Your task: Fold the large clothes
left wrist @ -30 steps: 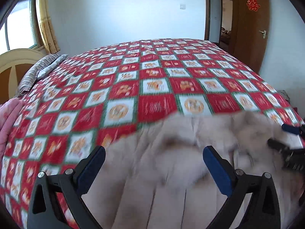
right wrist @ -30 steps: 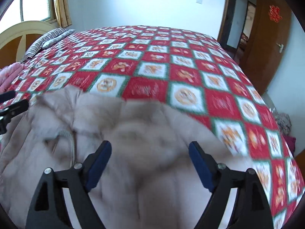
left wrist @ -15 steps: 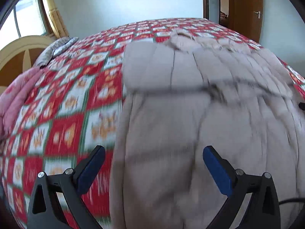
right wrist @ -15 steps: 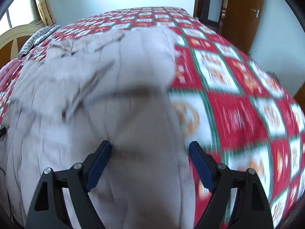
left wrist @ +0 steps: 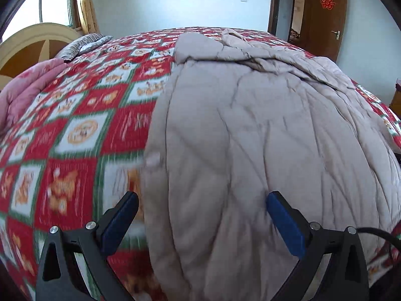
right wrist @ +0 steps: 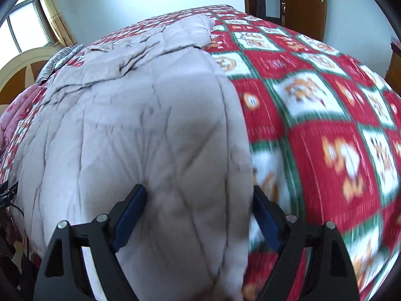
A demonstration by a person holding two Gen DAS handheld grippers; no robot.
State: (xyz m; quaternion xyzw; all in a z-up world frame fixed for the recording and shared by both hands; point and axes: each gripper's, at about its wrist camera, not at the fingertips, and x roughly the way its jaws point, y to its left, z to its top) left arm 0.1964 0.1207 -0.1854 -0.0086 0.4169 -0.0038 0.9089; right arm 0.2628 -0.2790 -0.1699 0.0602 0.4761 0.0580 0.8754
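A large beige padded coat [left wrist: 250, 125] lies stretched lengthwise on the red, white and green patterned bedspread [left wrist: 75, 135], its crumpled far end toward the wall. My left gripper [left wrist: 200, 200] hovers open over the coat's near left edge, with its left fingertip over the bedspread and its right one over the coat. In the right wrist view the same coat [right wrist: 140, 125] fills the left half. My right gripper [right wrist: 198, 193] is open over the near right edge, and the coat's edge partly covers its right finger. Neither pair of pads presses the fabric.
A pink quilt [left wrist: 22, 87], a striped pillow [left wrist: 80, 45] and a curved headboard [left wrist: 32, 42] line the bed's left side. A brown door [left wrist: 325, 12] stands at the back right. A black cable [left wrist: 376, 233] trails by the left gripper.
The coat, bunched close under both grippers a second ago, now lies stretched out across the bed. Both grippers have drawn back to its near end and sunk a little, jaws still wide.
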